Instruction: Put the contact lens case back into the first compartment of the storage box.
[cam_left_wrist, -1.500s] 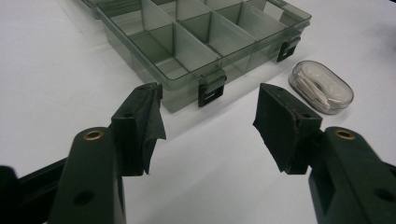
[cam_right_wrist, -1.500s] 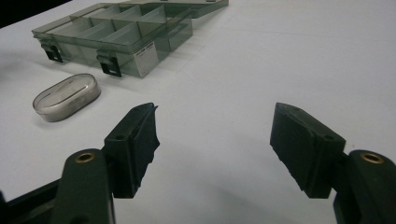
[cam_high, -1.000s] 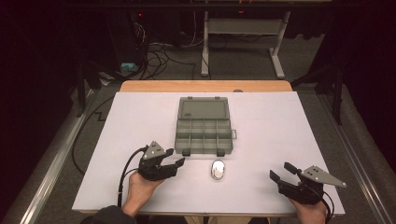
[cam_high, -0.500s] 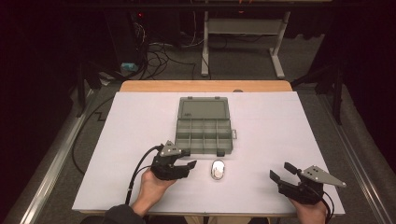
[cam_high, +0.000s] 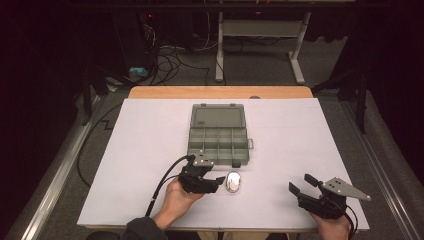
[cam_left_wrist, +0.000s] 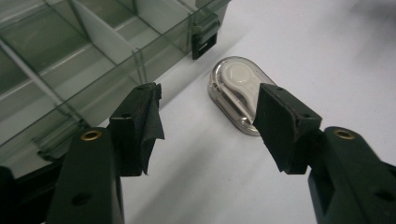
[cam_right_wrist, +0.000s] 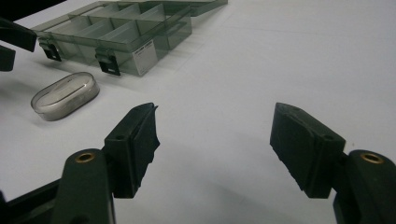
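Fingers (cam_left_wrist: 140, 126) of the left gripper (cam_high: 216, 181), spread wide and empty, just short of the oval case (cam_left_wrist: 236, 91).

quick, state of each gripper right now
Left gripper: open, holding nothing; its jaws have just been opening wider, next to the small oval case.
Right gripper: open, empty, over bare table.

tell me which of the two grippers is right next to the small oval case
The left gripper. Its open jaws reach toward the oval case lying before the compartment box; the right gripper sits far off, near the table edge.
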